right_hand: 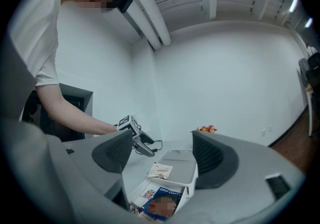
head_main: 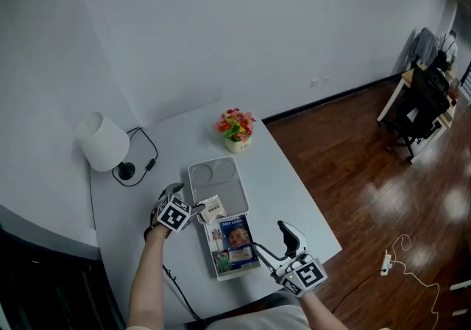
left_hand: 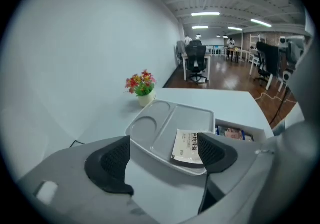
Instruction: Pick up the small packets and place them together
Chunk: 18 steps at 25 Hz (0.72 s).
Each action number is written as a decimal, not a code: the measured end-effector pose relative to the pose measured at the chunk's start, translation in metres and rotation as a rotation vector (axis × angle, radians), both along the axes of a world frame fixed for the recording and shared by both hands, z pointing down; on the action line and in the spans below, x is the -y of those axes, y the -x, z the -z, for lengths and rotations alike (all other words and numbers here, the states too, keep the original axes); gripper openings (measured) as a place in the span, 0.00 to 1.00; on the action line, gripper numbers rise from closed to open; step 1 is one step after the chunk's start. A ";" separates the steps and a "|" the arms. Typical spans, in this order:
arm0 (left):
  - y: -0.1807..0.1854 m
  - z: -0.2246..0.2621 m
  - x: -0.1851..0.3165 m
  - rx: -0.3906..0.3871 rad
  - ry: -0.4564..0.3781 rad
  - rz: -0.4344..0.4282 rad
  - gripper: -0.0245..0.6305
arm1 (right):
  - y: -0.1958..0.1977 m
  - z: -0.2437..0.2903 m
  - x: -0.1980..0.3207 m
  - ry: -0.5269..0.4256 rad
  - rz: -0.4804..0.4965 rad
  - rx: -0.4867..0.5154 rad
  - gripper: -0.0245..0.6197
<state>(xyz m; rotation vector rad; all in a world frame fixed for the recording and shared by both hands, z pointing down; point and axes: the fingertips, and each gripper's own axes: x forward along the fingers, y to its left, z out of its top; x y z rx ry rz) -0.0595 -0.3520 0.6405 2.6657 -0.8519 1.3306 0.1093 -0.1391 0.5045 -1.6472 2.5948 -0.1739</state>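
One small packet (head_main: pixel 213 208) lies in the grey tray (head_main: pixel 234 187). It is in the long flat compartment, at the end of the tray that points to the near edge of the desk (head_main: pixel 294 196). The packet is flat, white and rectangular, with a few lines of dark print on its upper face and a slightly wrinkled edge. From the left gripper view the same packet (left_hand: pixel 187 146) rests flat on the tray (left_hand: pixel 165 133), beside a round recess.

The left hand-held gripper (head_main: pixel 197 211) is at the left side of the tray, tilted downward. Its jaws stand wide apart and pinch nothing; the packet lies beyond them. The right hand-held gripper (head_main: pixel 274 241) is held near the near right corner of the desk, also with jaws spread and nothing between them.

The near end of the tray meets an open white box (head_main: pixel 234 244), which holds more printed packets, one of them blue. A small pot of red and yellow flowers (head_main: pixel 236 130) stands close to the far edge. A white lamp (head_main: pixel 105 142) with a black cable is at the far left corner.
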 end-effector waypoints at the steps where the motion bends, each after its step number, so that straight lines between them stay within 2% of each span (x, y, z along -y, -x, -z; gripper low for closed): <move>1: 0.003 0.009 -0.003 -0.048 -0.004 0.029 0.69 | 0.000 0.001 0.000 -0.003 -0.001 0.000 0.61; 4: 0.011 0.040 -0.015 -0.200 -0.028 0.112 0.69 | -0.002 0.008 -0.001 -0.023 -0.011 0.000 0.62; 11: 0.033 0.119 -0.066 -0.496 -0.207 0.256 0.69 | -0.010 0.032 -0.008 -0.085 -0.028 -0.019 0.61; 15: 0.055 0.152 -0.105 -0.626 -0.298 0.319 0.69 | 0.002 0.045 -0.010 -0.120 -0.007 -0.033 0.62; 18: 0.068 0.166 -0.136 -0.672 -0.381 0.351 0.69 | 0.016 0.051 -0.012 -0.139 0.022 -0.046 0.61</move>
